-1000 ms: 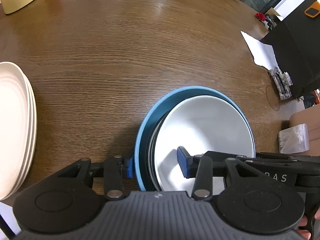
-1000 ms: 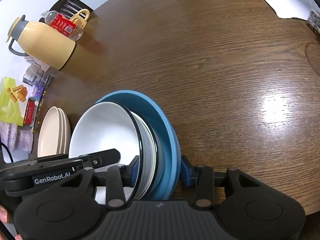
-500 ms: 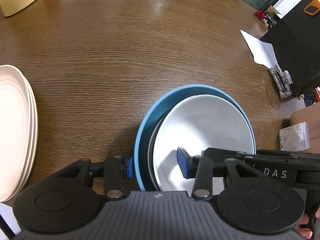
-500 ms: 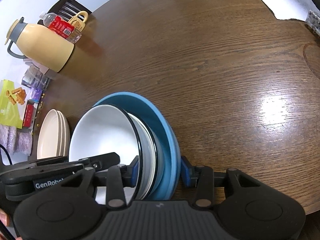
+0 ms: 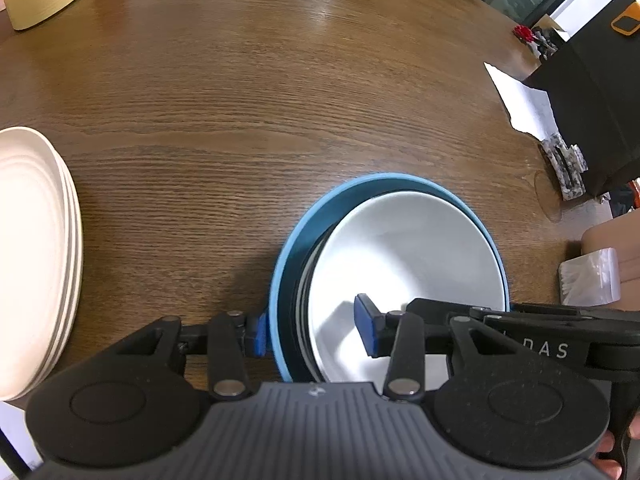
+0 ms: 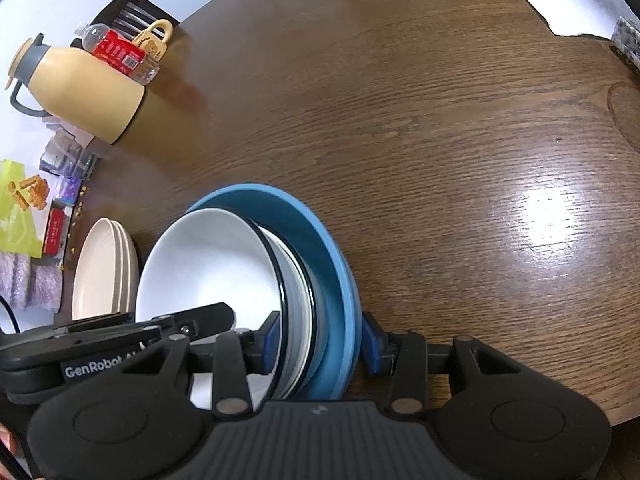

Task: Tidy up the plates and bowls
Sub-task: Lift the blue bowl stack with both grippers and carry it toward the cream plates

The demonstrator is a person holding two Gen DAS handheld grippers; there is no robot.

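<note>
A stack of dishes sits on the wooden table: a blue plate (image 5: 304, 236) at the bottom, dark-rimmed white bowls on it, and a white bowl (image 5: 404, 256) on top. It also shows in the right wrist view, blue plate (image 6: 320, 248) and white bowl (image 6: 208, 264). My left gripper (image 5: 312, 334) is shut on the stack's near-left rim. My right gripper (image 6: 318, 346) is shut on the opposite rim. Each gripper's body shows in the other's view. A pile of cream plates (image 5: 36, 248) lies to the left, also in the right wrist view (image 6: 104, 272).
A yellow jug (image 6: 76, 92), a water bottle (image 6: 120, 50) and snack packets (image 6: 24, 212) stand at the table's left edge. White paper (image 5: 524, 104), a black box (image 5: 592, 100) and a tissue pack (image 5: 588, 276) lie on the right.
The stack with both grippers has shifted slightly toward the cream plates. The grip is unchanged.
</note>
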